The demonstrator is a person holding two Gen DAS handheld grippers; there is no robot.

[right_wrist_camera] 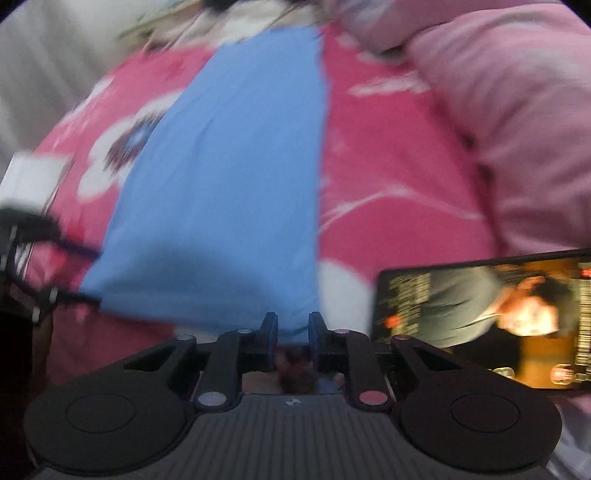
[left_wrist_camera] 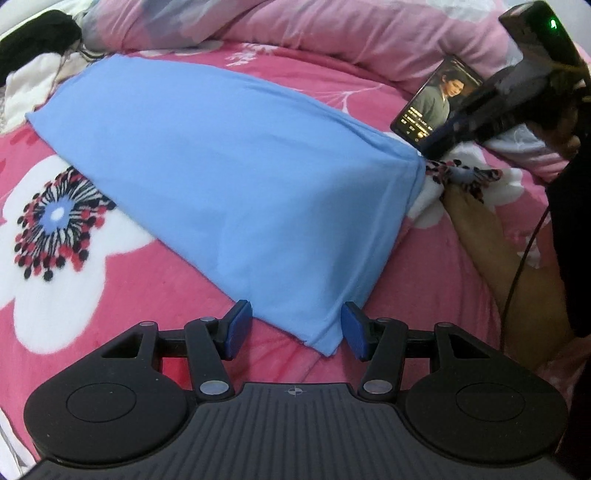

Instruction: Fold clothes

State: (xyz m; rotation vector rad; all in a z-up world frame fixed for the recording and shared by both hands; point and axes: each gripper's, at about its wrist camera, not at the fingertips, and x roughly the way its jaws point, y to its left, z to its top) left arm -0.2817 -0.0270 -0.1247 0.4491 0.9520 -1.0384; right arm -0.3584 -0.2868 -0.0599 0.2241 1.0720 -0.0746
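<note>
Pink floral bed [left_wrist_camera: 110, 280]: blue cloth [left_wrist_camera: 221, 177] corner between released left claw [left_wrist_camera: 295, 326]; right claw [right_wrist_camera: 293, 332] narrowed, grip unclear; phone [right_wrist_camera: 480, 325] beside.

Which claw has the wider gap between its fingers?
The left claw: its fingers straddle the blue cloth's corner, while the right claw is nearly closed.

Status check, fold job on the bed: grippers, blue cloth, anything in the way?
Left gripper open, straddling corner of blue cloth. Right gripper narrowed at cloth's other near corner, grip unclear. Phone lies close beside cloth.

Home bedroom: bed with pink floral blanket [left_wrist_camera: 110, 295], pink quilt [left_wrist_camera: 332, 29] bunched behind, phone [left_wrist_camera: 436, 99] playing video
</note>
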